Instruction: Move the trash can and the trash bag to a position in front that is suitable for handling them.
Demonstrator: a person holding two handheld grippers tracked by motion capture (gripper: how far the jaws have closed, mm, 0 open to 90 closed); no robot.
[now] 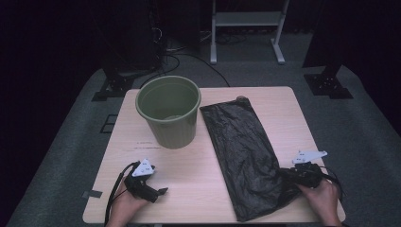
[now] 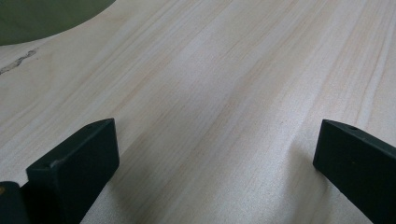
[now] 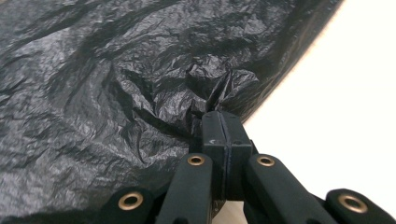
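A black plastic bag [image 1: 241, 146] lies flat along the right half of the wooden table [image 1: 189, 175]; its crinkled sheet [image 3: 116, 84] spreads out ahead in the right gripper view. My right gripper [image 1: 289, 176] is at the bag's near right edge, shut on a pinched fold of the bag [image 3: 219, 95], the two jaws pressed together. A green bucket [image 1: 169, 111] stands upright at the table's back left. My left gripper [image 1: 161, 191] rests near the front left edge, open, with bare wood between its fingers [image 2: 77, 163].
The bucket's base [image 2: 42, 16] shows at the top left of the left gripper view. Beyond the table stand a white shelf frame [image 1: 248, 23], dark stands and floor cables [image 1: 189, 59]. Bare wood lies between bucket and left gripper.
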